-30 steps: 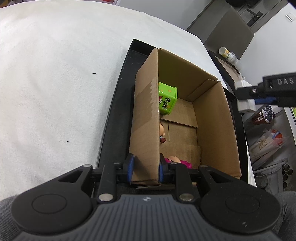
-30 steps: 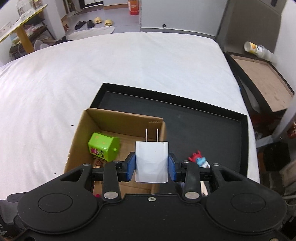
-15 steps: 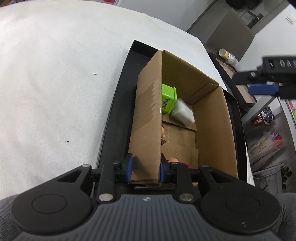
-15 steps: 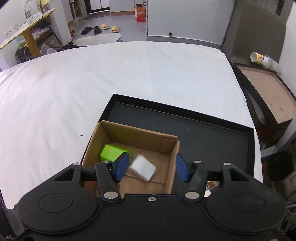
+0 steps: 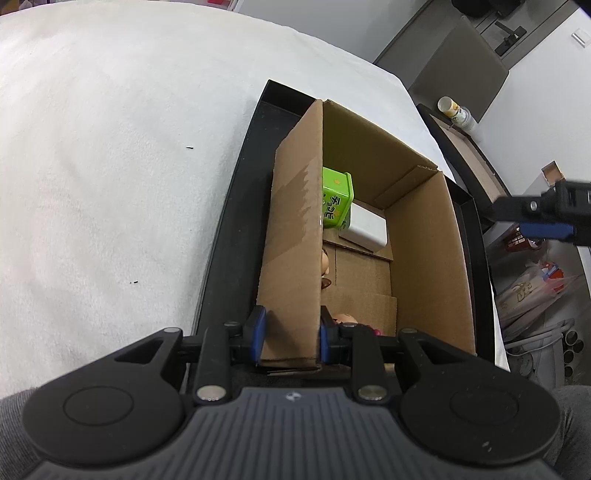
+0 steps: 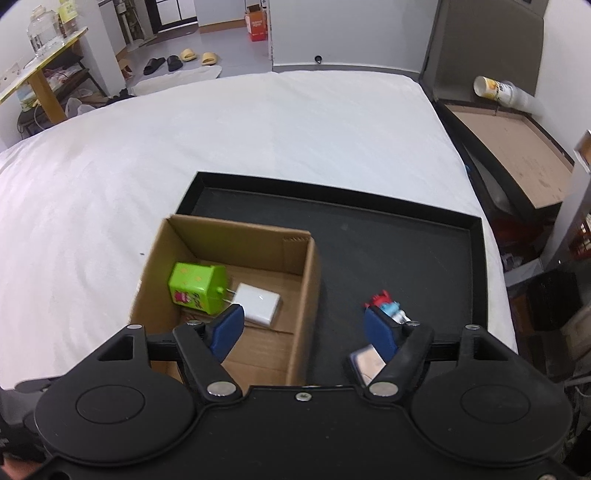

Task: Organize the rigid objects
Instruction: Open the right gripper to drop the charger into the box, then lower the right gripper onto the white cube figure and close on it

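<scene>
Left gripper [image 5: 289,338] clamps the box [image 5: 295,258] wall at lower centre. Right gripper [image 6: 303,328], jaws opening and empty, hangs above; the charger [image 6: 260,302] lies inside beside the green tin [image 6: 195,286]. Next likely: the toy [image 6: 384,306] on the tray [image 6: 406,251], lower right.

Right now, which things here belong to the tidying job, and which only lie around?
Job: cardboard box, white charger, green toy box, red-and-blue toy, black tray.

Lying about: slippers, yellow-and-white cup, glass jar.

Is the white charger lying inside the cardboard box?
Yes, the white charger lies on the floor of the cardboard box, beside the green toy.
</scene>
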Demonstrator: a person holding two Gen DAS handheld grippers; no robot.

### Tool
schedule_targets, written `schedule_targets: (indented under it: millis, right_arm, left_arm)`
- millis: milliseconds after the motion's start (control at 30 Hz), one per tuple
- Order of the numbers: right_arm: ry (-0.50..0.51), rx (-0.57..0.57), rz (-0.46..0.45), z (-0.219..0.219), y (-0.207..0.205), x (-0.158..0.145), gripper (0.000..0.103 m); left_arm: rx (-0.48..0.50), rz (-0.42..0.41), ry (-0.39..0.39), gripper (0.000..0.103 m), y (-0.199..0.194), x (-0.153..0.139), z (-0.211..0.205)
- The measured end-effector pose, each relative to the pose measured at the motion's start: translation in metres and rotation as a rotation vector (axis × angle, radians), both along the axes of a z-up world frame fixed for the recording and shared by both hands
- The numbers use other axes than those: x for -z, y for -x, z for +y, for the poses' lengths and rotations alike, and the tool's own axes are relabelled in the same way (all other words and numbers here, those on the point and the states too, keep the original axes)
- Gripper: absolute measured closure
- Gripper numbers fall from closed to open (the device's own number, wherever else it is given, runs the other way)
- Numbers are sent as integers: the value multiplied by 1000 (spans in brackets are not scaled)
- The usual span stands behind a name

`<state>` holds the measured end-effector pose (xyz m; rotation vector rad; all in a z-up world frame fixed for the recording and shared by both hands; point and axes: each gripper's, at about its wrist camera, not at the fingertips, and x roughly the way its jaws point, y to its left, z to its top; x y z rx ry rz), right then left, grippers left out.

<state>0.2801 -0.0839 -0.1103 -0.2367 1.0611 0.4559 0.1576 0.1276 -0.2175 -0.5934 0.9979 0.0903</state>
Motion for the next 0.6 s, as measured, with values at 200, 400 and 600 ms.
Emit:
schedule_targets:
  millis: [200, 400, 600]
  right_arm:
    - [-12, 26, 13, -19, -2, 5, 27]
    - [-28, 46, 29, -37, -3, 12, 24]
    - [-47, 57, 48, -50, -6, 21, 21]
  left_arm:
    - [2, 13, -13, 77, -2, 1, -2]
    - [-1, 21, -27, 77, -4, 1, -4]
    - [-7, 30, -43, 77, -5, 1, -7]
